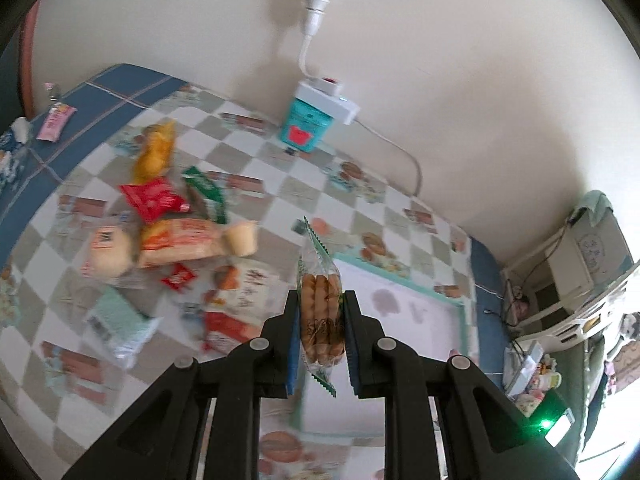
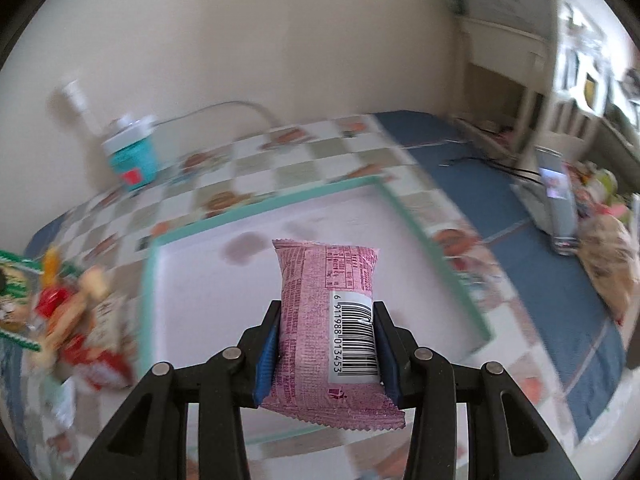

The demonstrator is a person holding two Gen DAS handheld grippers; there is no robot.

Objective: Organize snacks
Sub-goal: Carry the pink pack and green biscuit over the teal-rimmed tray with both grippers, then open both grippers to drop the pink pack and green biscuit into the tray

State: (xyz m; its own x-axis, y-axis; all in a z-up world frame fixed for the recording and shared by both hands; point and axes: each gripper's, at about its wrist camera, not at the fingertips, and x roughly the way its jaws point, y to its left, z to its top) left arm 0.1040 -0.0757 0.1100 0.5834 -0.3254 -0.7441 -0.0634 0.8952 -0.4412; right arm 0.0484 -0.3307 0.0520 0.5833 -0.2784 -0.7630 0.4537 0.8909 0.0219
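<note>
Left tongs (image 1: 320, 320) clamp a clear biscuit-stick packet (image 1: 322, 312), right tongs (image 2: 326, 344) clamp a pink foil barcode packet (image 2: 320, 320), both carried over the teal-rimmed white tray (image 2: 420, 232) at 12 o'clock, likely for sorting there.

Soft daylight filled both views, brightest at the right edge of the left wrist picture, where a window glare (image 1: 612, 436) washed out. The lamp (image 1: 316, 8) cast a faint shadow on the wall (image 1: 440, 80). Motion blur smeared the snack pile (image 2: 68, 320) and the counter (image 2: 280, 160), and fisheye bending with black corners ringed both frames.
</note>
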